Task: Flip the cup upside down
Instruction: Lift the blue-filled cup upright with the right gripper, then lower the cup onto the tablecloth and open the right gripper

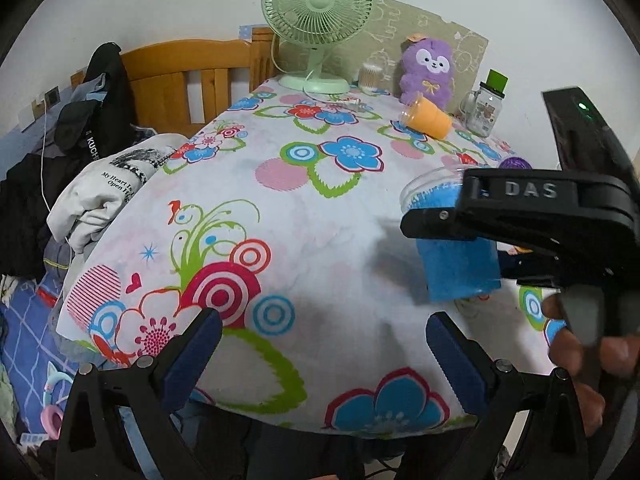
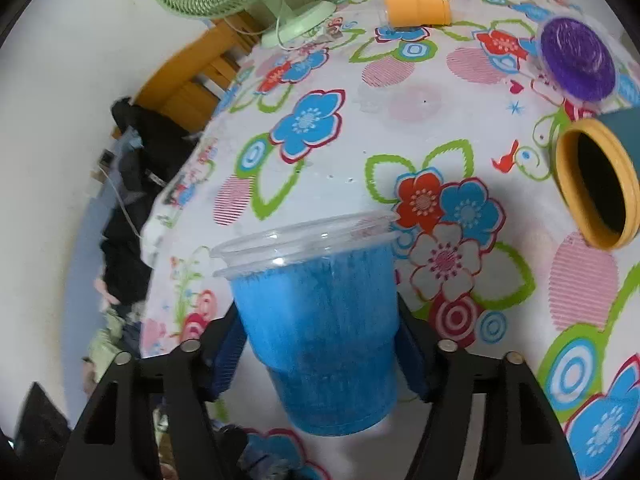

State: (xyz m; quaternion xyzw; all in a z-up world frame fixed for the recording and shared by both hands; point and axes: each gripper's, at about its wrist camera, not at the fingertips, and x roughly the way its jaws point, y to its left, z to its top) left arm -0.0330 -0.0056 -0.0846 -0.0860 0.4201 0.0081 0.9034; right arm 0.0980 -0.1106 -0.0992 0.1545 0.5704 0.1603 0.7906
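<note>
A clear plastic cup with a blue lining [image 2: 320, 332] is held between the pads of my right gripper [image 2: 320, 348], rim pointing away and up, above the flowered tablecloth [image 2: 360, 128]. In the left wrist view the same blue cup [image 1: 460, 272] hangs in the right gripper [image 1: 464, 224] at the right, clear of the cloth. My left gripper [image 1: 324, 344] is open and empty above the table's near edge, left of the cup.
An orange cup [image 2: 416, 4] lies on its side at the back. A purple-lined cup [image 2: 576, 60] and a teal cup with an orange rim [image 2: 596, 188] lie at the right. A green fan [image 1: 316, 20], a purple plush [image 1: 428, 72] and a jar [image 1: 486, 104] stand at the back. A bed with clothes [image 1: 92, 140] is at the left.
</note>
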